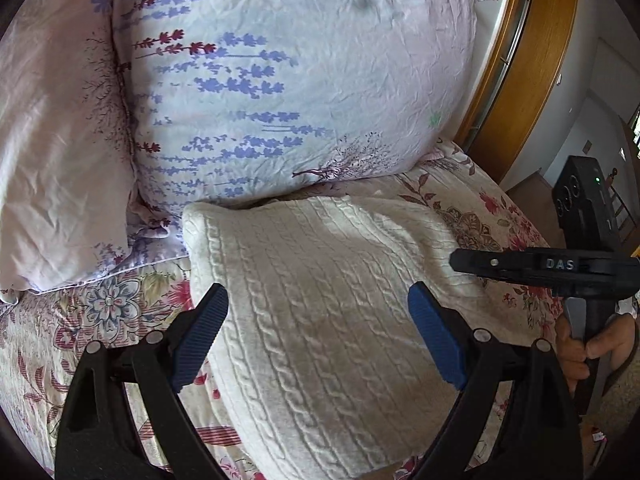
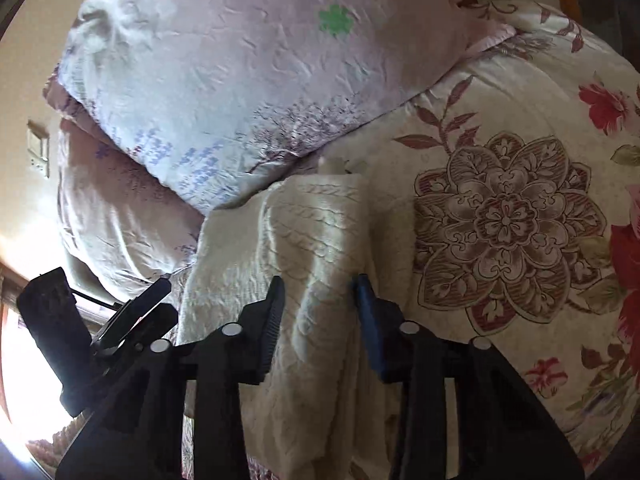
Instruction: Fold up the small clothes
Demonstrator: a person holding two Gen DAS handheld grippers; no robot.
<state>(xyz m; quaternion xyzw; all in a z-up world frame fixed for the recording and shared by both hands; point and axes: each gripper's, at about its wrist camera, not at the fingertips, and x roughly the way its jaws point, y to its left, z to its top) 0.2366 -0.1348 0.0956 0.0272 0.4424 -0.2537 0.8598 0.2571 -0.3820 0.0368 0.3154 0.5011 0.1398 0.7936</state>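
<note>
Cream cable-knit jumper [image 1: 320, 312], already doubled into a thick rectangle, lies on the flower-printed quilt [image 1: 80, 320] of the bed, its far edge at twelve o'clock tucked against the pale lavender-sprigged pillow [image 1: 300, 80]. The left hand-held gripper [image 1: 318, 334] hovers released, blue pads wide either side, probably to smooth or catch the near fold. At three o'clock the right hand-held gripper [image 2: 320, 324] straddles a raised ridge of knit, jaws apart, not yet pinching.

1. The left gripper [image 1: 318, 320] is hovering above the cream knit sweater [image 1: 320, 300], jaws spread wide.
2. The right gripper [image 2: 320, 312] is hanging over the sweater's right edge, jaws parted, a hand [image 1: 584, 348] gripping its handle.
</note>
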